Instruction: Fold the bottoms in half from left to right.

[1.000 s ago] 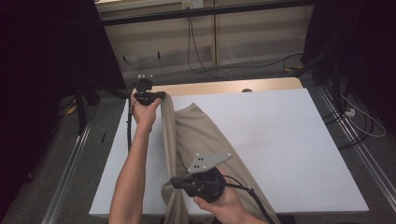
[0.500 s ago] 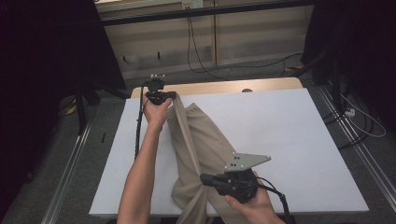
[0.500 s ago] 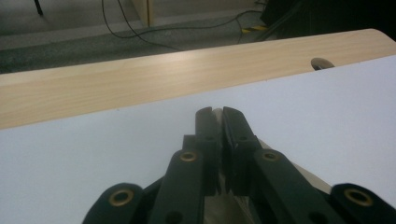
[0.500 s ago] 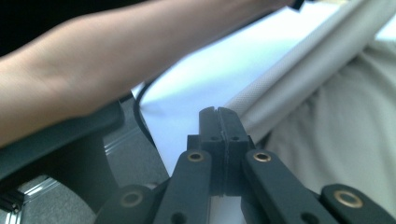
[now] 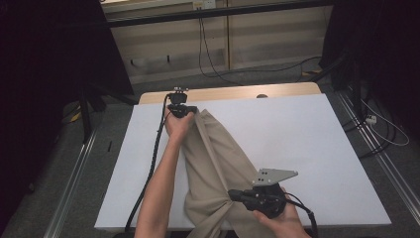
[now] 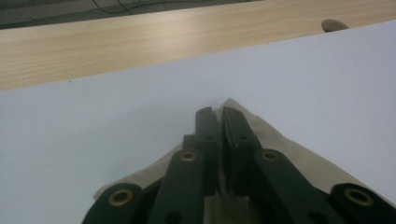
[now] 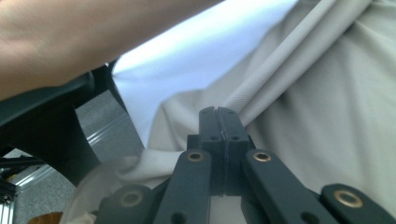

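The cloth (image 5: 213,163) lies as a long beige band across the left-middle of the table (image 5: 307,144), running from the far edge toward you and spilling over the near edge. Your left gripper (image 5: 190,111) pinches its far corner: in the left gripper view the jaws are pressed together with a thin layer of cloth (image 6: 280,144) between them, the corner poking out just past the tips. Your right gripper (image 5: 233,194) is clamped on the near end, where the fabric bunches into a knot of folds; in the right gripper view its jaws close on a rolled ridge of cloth (image 7: 299,60) that runs up and away from them.

The far corner sits near the wooden strip (image 5: 223,93) along the table's back edge, with bare white surface between them. To the right of the cloth you have a wide stretch of bare table out to the right edge; to the left there is a narrower strip, crossed by your left forearm (image 5: 161,183) and the left gripper's cable.

The high view gives you the whole band and both edges. The right gripper view adds what hangs below the near edge: loose cloth, the floor and a metal rail (image 7: 100,135), with your forearm (image 7: 70,32) overhead.
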`<state>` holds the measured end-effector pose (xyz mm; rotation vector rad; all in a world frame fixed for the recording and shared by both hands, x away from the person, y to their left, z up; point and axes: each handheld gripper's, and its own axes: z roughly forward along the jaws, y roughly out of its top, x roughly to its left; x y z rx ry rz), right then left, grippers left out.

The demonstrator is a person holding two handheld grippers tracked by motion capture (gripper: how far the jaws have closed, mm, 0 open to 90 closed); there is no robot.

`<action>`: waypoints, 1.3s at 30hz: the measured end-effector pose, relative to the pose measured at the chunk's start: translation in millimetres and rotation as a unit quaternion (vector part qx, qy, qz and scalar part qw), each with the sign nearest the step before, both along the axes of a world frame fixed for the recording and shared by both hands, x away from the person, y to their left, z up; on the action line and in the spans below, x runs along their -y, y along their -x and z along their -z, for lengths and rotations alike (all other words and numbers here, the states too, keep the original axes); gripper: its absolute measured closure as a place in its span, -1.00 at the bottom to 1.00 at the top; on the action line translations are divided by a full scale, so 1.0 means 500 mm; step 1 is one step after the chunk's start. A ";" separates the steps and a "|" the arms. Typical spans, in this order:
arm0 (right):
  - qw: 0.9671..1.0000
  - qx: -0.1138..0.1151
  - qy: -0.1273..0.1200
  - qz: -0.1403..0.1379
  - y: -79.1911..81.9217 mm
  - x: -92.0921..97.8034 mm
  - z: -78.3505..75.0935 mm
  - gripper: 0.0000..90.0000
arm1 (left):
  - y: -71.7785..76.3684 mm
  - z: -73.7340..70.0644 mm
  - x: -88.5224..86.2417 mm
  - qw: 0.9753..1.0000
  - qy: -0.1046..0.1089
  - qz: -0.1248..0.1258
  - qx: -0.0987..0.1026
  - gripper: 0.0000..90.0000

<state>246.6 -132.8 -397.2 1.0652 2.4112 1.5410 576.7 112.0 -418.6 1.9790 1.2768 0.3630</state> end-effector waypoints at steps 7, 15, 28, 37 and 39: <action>1.000 -0.011 0.008 0.024 -0.004 0.040 0.021 1.00 | -0.011 0.024 0.022 1.000 0.003 -0.005 -0.007 0.91; 0.999 -0.033 -0.031 0.022 -0.021 0.077 0.034 1.00 | -0.016 0.027 0.043 1.000 0.002 -0.004 -0.005 0.90; 0.997 -0.055 0.007 0.051 -0.031 0.129 0.064 1.00 | -0.020 0.059 0.086 1.000 0.004 -0.004 0.000 0.51; 0.993 -0.051 0.059 0.088 -0.040 0.150 0.076 1.00 | -0.014 0.057 0.093 1.000 0.002 0.004 0.010 -0.03; 0.992 -0.055 0.059 0.097 -0.042 0.157 0.073 1.00 | -0.014 0.055 0.092 1.000 0.009 0.002 0.010 -0.16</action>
